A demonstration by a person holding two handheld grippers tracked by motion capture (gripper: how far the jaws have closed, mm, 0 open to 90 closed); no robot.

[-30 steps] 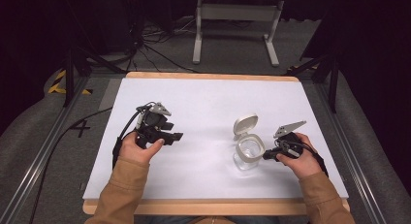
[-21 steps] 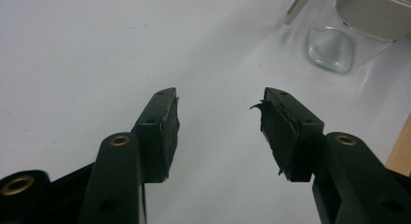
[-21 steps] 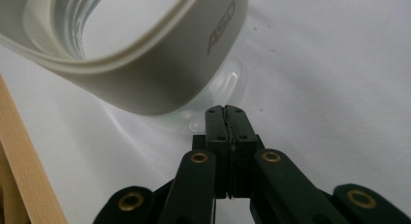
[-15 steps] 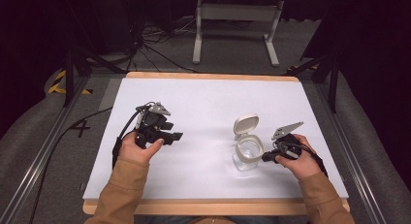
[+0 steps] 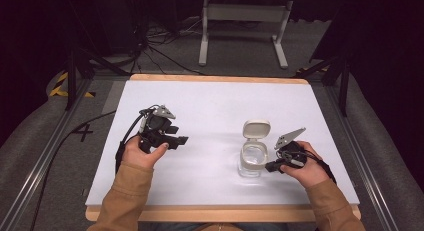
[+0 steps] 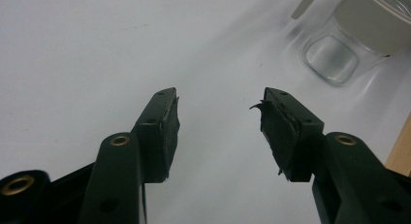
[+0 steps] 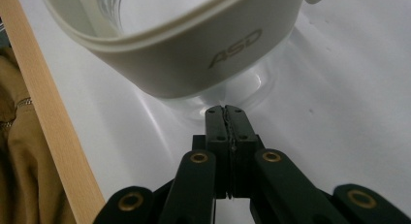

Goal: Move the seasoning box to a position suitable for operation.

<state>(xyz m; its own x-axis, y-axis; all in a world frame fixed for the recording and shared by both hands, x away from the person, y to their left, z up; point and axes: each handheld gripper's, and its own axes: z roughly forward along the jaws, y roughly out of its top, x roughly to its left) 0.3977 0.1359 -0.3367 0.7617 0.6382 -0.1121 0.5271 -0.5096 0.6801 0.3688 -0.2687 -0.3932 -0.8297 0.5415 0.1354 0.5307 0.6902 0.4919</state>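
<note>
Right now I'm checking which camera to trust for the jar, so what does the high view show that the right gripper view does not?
High view: the jar's flipped-up lid, the left gripper held open away from the jar, the whole white table.
Right gripper view: the "ASD" lettering on the jar's collar, the tan sleeve past the table's wooden edge.
Both: the clear jar and the right gripper, shut, tips at the jar's side.

Grey carpet floor (image 5: 310,51), white stand (image 5: 240,13), dark surroundings.
</note>
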